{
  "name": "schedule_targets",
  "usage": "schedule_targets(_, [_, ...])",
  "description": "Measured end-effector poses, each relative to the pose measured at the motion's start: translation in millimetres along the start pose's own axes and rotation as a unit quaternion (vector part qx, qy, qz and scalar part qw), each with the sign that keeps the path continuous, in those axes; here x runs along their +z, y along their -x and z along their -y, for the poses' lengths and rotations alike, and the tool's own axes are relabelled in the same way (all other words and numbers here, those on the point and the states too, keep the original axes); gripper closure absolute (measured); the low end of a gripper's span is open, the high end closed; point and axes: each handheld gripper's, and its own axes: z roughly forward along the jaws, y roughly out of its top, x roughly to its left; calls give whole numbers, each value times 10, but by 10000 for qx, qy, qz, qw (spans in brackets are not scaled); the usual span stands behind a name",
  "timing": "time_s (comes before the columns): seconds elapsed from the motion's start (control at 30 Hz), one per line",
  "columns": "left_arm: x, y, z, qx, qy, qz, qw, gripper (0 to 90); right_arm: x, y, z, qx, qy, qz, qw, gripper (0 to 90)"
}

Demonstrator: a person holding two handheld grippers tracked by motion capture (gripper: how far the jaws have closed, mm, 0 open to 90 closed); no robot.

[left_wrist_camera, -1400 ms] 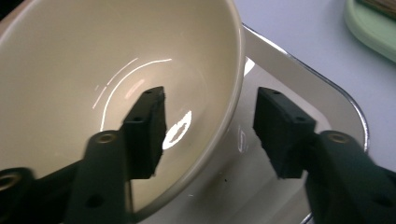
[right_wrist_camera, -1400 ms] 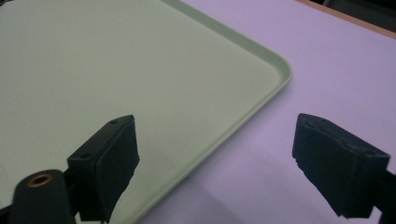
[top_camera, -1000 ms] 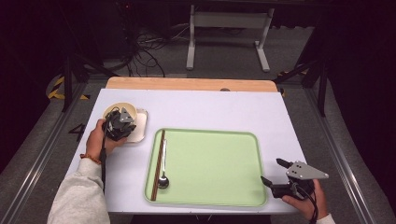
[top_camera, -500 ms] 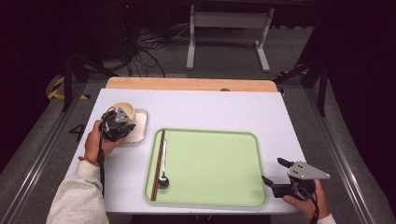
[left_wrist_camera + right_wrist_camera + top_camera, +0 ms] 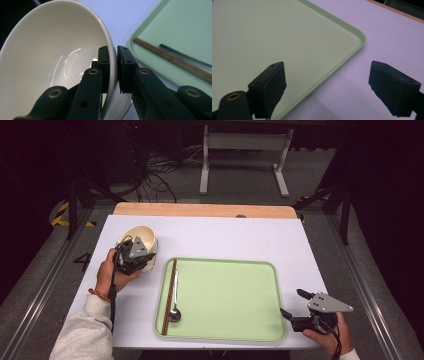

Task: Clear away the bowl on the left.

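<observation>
A white table top (image 5: 225,237) stands in a dark room, with a wooden strip along its far edge and cables on the floor behind. At the left, the left gripper (image 5: 134,256) is clamped on the rim of a cream bowl (image 5: 136,237): in the left gripper view one jaw lies inside the bowl (image 5: 50,62) and the other outside, with the wall pinched between the pads, and the bowl hangs tilted, just left of the tray. In the middle lies a pale green tray (image 5: 235,295). Along its left edge rest a pair of brown chopsticks (image 5: 169,295) and, just beside them, a metal spoon (image 5: 174,307) with its bowl end toward the person. At the right, the right gripper (image 5: 295,306) hovers at the tray's near right corner, its jaws spread wide with nothing between them; one pad sits over the tray (image 5: 287,37), the other over the table
</observation>
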Motion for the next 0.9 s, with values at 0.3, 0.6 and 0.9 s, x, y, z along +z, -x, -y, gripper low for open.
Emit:
schedule_targets(0.3, [-16,348,-316,578,306,489,9967,825,-3,4,1,2,3,-1,10000,146])
schedule_targets(0.6, [67,624,-470,946,361,855,9912,825,0,8,7,23,3,-13,10000,146])
schedule_targets(0.9, [200,786,-520,1121,307,1105,9871,822,-2,18,11,40,0,-19,10000,146])
